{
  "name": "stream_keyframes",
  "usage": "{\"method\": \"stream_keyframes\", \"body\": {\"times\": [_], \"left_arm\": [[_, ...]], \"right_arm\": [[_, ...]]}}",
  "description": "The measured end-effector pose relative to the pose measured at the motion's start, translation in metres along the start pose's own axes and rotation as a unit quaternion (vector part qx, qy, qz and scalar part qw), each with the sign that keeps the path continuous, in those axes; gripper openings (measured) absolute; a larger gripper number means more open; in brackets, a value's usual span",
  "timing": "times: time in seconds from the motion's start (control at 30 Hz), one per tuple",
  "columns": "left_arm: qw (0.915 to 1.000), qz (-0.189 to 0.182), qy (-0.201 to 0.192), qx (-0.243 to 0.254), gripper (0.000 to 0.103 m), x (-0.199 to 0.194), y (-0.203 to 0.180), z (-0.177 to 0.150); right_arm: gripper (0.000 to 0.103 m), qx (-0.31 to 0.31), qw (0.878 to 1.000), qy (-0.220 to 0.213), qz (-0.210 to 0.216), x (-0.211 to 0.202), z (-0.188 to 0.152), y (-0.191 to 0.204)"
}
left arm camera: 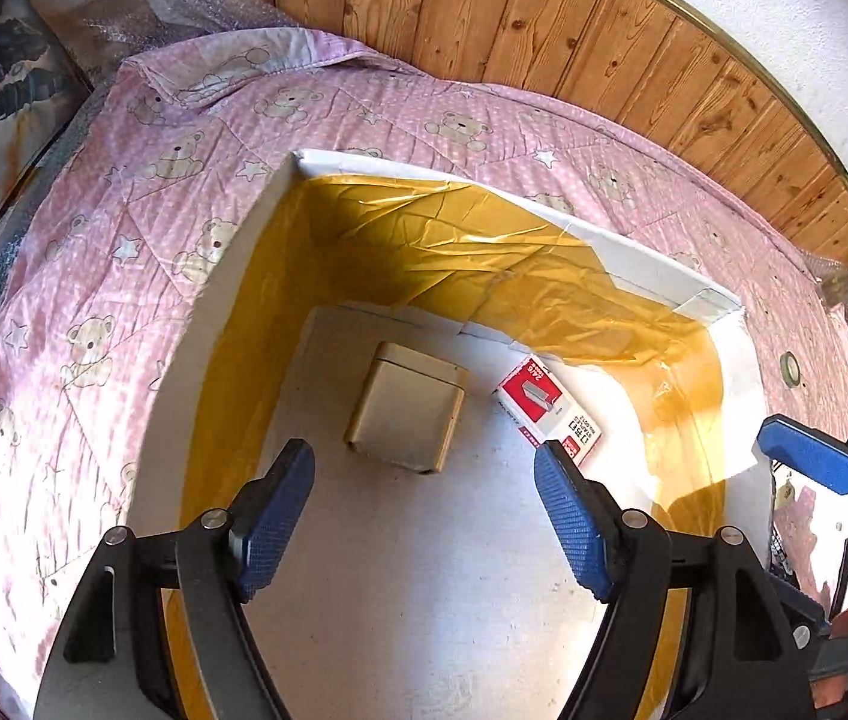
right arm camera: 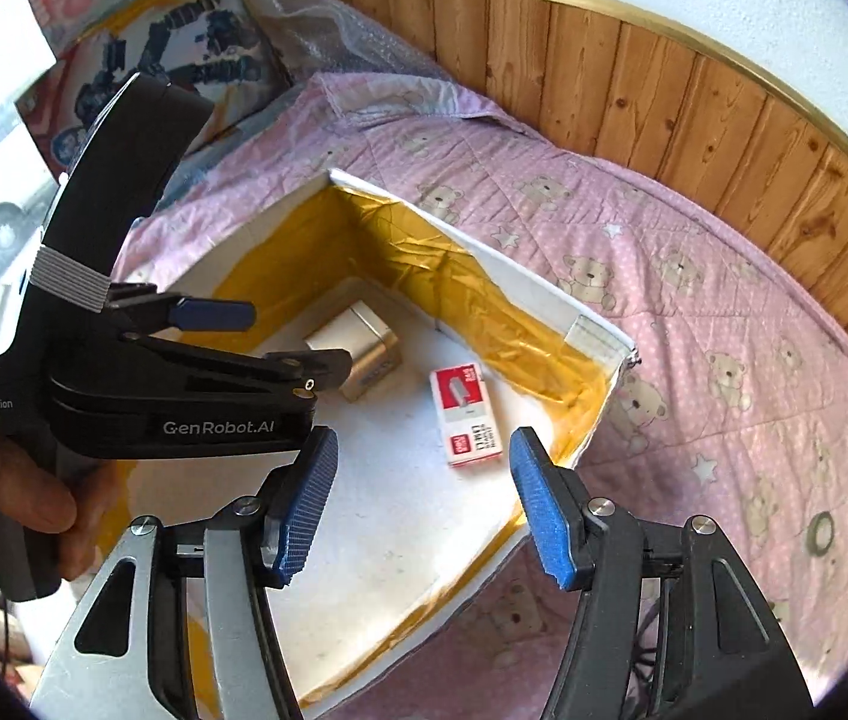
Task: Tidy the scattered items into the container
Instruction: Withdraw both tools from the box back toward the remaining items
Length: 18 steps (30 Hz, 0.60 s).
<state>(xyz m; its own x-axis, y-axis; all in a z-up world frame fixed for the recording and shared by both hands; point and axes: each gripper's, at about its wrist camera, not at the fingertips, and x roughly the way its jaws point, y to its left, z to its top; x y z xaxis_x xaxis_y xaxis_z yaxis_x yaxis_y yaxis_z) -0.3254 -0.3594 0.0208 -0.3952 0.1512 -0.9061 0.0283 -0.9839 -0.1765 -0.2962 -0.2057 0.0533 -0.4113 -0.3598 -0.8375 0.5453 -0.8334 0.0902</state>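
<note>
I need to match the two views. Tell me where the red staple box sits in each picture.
Left wrist view: the red staple box lies right of centre on the container floor, right of the beige tin.
Right wrist view: the box lies near centre.
Shared landmark: the beige tin, left of it in both.

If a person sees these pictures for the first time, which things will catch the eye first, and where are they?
First comes the white cardboard box lined with shiny yellow tape, open on the pink quilted blanket with teddy bears. On its floor lie a beige square tin and, to its right, a red and white staple packet. Both open, empty hand-held grippers, left and right, hover above the box.
</note>
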Motion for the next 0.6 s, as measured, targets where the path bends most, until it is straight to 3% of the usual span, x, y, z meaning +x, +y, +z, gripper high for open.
{"method": "stream_keyframes", "body": {"times": [0.23, 0.47, 0.6], "left_arm": [[0.9994, -0.013, -0.026, -0.016, 0.08, -0.039, 0.012, -0.025], [0.997, -0.019, -0.074, -0.003, 0.08, -0.085, 0.006, -0.063], [0.9965, -0.017, -0.081, 0.01, 0.08, -0.1, -0.004, -0.091]], "right_arm": [[0.063, 0.036, 0.997, -0.037, 0.056, -0.02, -0.024, 0.03], [0.063, 0.056, 0.994, -0.071, 0.059, -0.054, -0.062, 0.059], [0.063, 0.051, 0.993, -0.085, 0.062, -0.069, -0.088, 0.075]]}}
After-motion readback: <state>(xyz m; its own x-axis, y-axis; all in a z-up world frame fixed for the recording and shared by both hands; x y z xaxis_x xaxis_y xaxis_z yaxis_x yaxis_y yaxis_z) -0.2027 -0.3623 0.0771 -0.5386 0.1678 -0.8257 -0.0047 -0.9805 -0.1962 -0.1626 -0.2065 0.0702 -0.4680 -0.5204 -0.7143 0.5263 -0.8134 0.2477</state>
